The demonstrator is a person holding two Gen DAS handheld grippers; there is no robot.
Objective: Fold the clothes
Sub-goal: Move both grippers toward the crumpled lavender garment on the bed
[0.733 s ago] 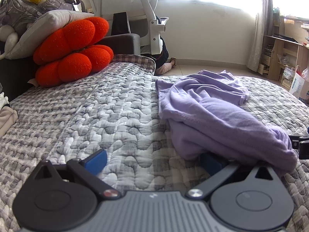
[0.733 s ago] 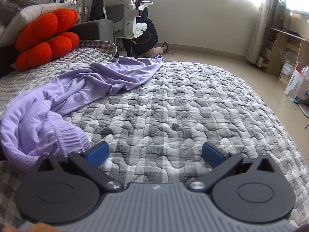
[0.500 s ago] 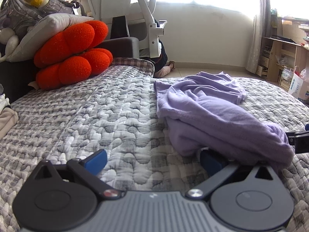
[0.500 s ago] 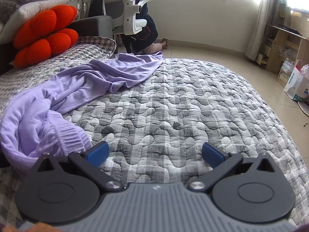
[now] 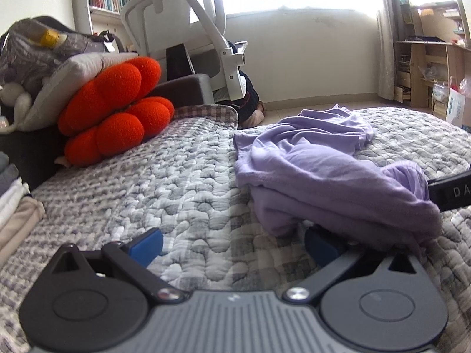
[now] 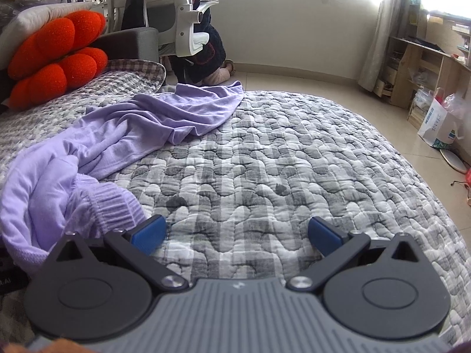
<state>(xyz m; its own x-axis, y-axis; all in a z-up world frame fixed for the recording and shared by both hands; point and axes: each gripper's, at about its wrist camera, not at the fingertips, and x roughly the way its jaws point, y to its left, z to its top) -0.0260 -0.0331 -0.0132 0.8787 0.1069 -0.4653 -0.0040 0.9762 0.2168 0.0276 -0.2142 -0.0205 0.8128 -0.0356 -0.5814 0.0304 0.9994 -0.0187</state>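
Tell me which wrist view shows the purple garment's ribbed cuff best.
The right wrist view: the ribbed cuff lies close and unobstructed beside the open right gripper, its knit ridges clear. In the left wrist view the purple garment is a bunched heap draped over one finger of the left gripper; no ribbing can be made out there.
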